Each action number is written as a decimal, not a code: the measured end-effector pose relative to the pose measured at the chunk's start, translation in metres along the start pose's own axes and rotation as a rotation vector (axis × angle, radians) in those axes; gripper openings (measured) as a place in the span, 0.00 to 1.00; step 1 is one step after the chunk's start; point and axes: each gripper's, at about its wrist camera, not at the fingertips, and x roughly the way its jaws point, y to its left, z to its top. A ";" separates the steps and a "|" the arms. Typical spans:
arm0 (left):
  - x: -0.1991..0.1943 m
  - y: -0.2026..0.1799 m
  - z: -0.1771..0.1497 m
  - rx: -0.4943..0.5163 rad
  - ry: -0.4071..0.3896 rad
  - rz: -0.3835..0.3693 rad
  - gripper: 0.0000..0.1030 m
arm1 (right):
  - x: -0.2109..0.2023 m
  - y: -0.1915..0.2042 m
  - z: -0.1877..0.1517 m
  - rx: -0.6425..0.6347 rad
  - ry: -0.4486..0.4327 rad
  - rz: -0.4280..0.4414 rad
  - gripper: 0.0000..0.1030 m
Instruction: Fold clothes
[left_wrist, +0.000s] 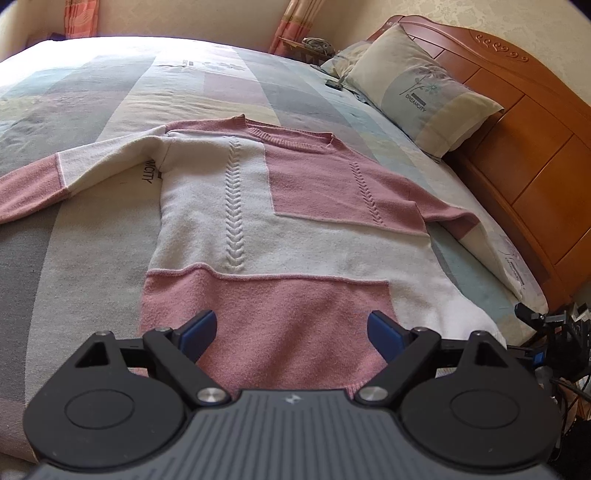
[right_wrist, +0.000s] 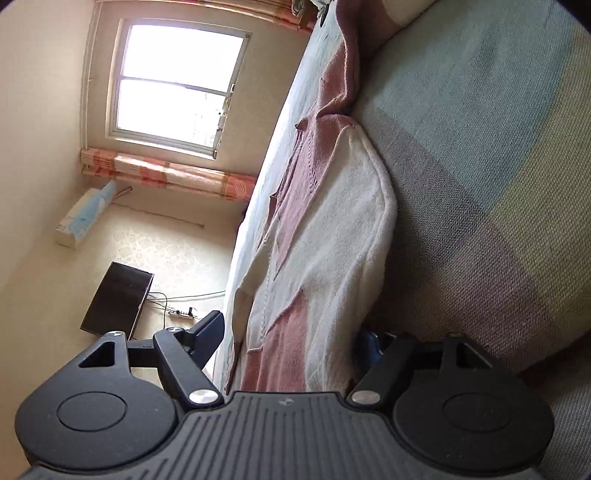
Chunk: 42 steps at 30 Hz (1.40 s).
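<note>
Pink-and-cream knit sweater flat on patchwork bedspread, hem at near edge; left gripper wide above hem; right gripper wide, straddling hem corner.

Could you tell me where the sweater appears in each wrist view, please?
Left wrist: sweater spread flat mid-frame, hem between the open left gripper.
Right wrist: sweater seen edge-on, centre, between the open right gripper.
Shared landmark: the patchwork bedspread.
</note>
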 end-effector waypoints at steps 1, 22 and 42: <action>0.000 -0.001 0.000 0.001 0.000 0.003 0.86 | -0.006 0.008 0.001 -0.025 -0.009 0.030 0.76; 0.008 0.003 -0.009 0.008 0.026 0.063 0.86 | 0.004 0.022 -0.005 -0.373 0.029 -0.490 0.70; 0.006 0.043 0.009 -0.093 -0.011 0.029 0.86 | 0.005 0.053 0.003 -0.611 0.083 -0.735 0.11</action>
